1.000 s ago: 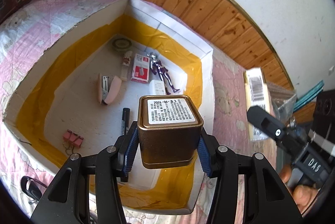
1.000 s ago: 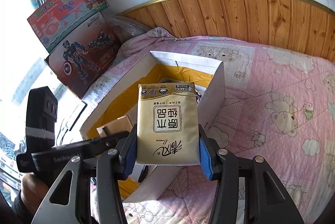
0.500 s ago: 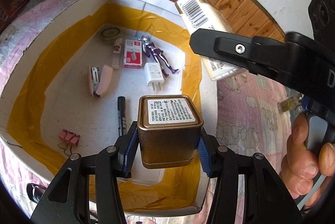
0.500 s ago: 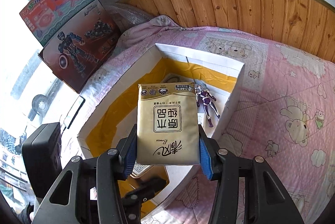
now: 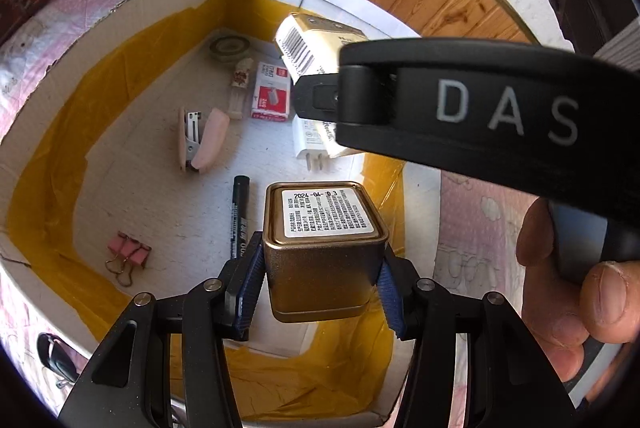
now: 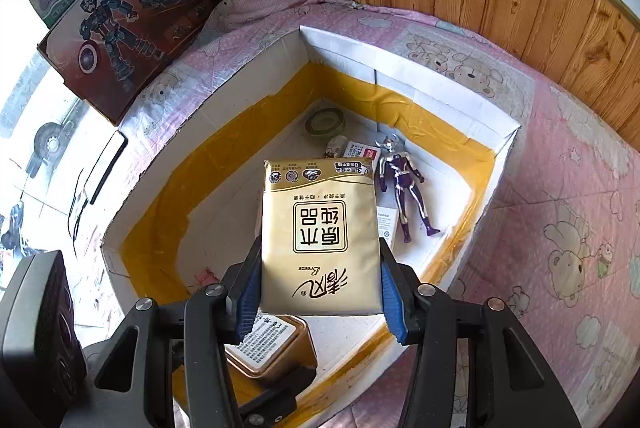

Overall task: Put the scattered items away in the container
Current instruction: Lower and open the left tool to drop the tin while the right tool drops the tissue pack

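Both tongs loaded over cardboard box (image 6: 404, 83).
Left tongs (image 5: 320, 280) clamped on gold tin (image 5: 324, 252), right tongs (image 6: 320, 280) on tissue pack (image 6: 320, 232); crowded together, risk colliding on release.

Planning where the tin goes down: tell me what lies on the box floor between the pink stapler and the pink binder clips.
Left wrist view: nothing. The stretch of white floor between the pink stapler and the pink binder clips is bare; the black marker lies off to its right.
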A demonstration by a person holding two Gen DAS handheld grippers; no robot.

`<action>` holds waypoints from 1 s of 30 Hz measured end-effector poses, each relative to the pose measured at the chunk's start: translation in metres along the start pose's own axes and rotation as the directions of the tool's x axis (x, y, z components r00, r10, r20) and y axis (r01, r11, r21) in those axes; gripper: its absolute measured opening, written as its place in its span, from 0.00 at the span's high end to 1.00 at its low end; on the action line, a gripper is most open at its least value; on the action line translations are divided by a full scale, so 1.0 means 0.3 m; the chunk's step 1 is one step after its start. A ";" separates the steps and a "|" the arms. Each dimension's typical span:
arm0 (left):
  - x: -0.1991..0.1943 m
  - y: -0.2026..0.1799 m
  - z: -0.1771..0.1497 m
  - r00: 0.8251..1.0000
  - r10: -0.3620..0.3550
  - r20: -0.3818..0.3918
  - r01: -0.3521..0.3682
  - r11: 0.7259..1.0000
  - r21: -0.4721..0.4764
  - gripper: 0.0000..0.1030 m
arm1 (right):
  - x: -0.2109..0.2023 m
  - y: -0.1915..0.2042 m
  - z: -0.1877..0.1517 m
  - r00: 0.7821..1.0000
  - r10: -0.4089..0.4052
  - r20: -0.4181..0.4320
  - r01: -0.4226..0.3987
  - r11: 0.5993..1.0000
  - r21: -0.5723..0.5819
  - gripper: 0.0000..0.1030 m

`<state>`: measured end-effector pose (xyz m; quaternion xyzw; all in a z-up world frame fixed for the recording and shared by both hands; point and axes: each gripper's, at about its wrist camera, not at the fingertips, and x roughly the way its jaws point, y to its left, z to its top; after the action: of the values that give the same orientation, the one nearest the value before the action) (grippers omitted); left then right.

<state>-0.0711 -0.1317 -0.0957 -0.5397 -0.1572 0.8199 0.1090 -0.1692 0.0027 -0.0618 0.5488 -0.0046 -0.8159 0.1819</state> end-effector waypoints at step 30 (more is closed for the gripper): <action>-0.030 -0.006 0.013 1.000 0.015 0.009 -0.015 0.999 0.045 0.46 | 0.048 0.036 0.025 0.997 -0.020 -0.077 0.014 0.998 -0.068 0.44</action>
<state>-0.0711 -0.1337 -0.0861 -0.5345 -0.1350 0.8265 0.1142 -0.1775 -0.0133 -0.0693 0.5738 0.0346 -0.7951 0.1933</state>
